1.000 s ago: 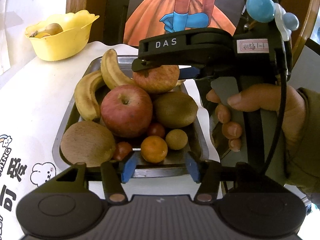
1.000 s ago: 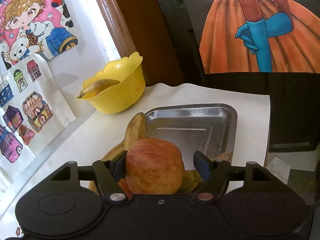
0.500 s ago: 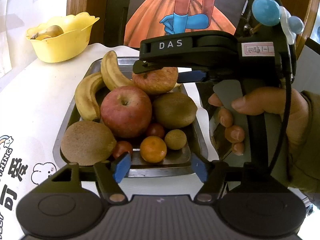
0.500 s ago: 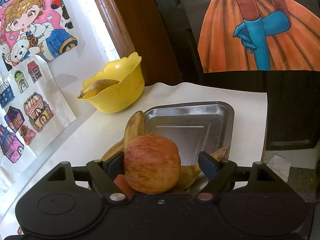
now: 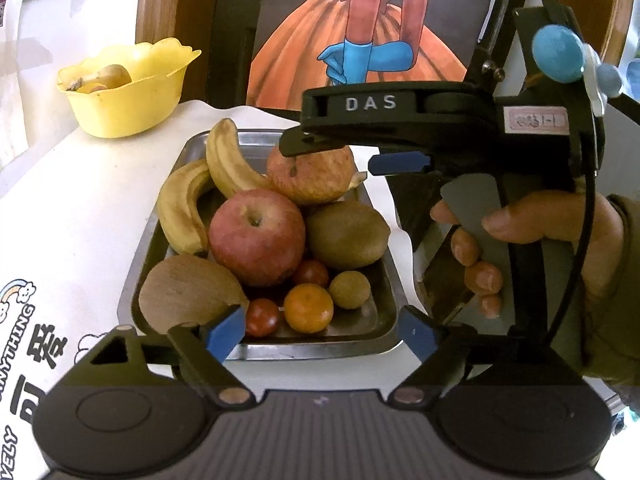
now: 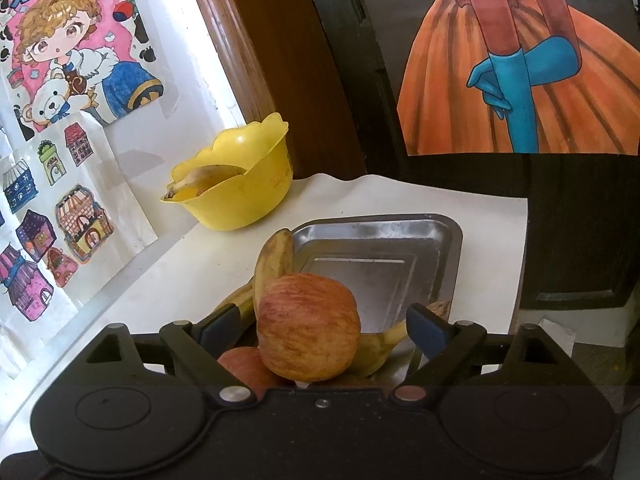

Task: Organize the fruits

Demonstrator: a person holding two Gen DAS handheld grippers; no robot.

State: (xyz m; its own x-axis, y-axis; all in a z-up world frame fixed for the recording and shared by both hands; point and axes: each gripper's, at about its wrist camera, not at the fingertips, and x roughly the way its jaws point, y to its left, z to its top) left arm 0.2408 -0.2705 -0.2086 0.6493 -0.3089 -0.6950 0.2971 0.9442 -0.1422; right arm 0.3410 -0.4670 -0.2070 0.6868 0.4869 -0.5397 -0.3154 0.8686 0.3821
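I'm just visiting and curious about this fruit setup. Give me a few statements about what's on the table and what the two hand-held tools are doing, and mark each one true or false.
1. The metal tray holds two apples. True: a front apple and a rear apple.
2. The right gripper has its jaws spread wide on either side of the rear apple. True; neither jaw visibly presses it.
3. The yellow bowl is empty. False: a banana-like fruit lies in it.
4. The left gripper is clamped on the small orange. False: its jaws are open, near the tray's front edge, holding nothing.
5. Two bananas lie along the tray's left side. True.
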